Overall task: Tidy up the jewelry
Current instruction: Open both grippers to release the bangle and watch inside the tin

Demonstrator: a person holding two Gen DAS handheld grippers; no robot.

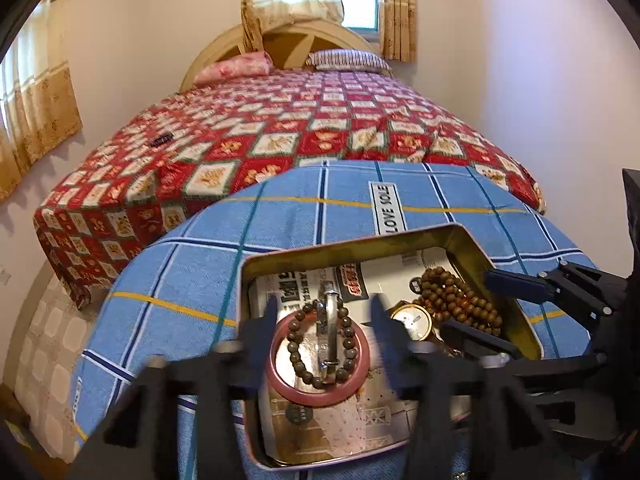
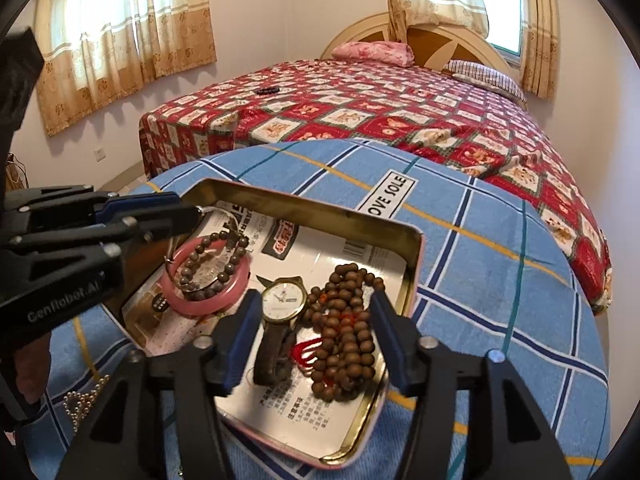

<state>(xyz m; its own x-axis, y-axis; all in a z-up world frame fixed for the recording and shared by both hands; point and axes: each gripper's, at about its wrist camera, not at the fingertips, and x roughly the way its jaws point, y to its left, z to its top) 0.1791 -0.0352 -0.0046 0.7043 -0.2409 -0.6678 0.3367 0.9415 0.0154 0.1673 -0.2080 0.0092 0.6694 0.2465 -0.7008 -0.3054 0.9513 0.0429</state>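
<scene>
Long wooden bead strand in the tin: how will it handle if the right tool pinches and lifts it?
Probably floppy: the bead strand lies heaped in loose loops, so a pinch would likely lift a few beads while the rest dangles. Round beads may slip between the pads. It touches the watch, so trailing loops might drag that across the paper lining the tin.

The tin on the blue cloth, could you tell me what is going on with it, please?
A person with a gripper in each hand is sorting jewelry into the tin. The left gripper, open, is over the pink bangle and bead bracelet. The right gripper, also open, straddles the watch and prayer beads, gripping nothing.
</scene>
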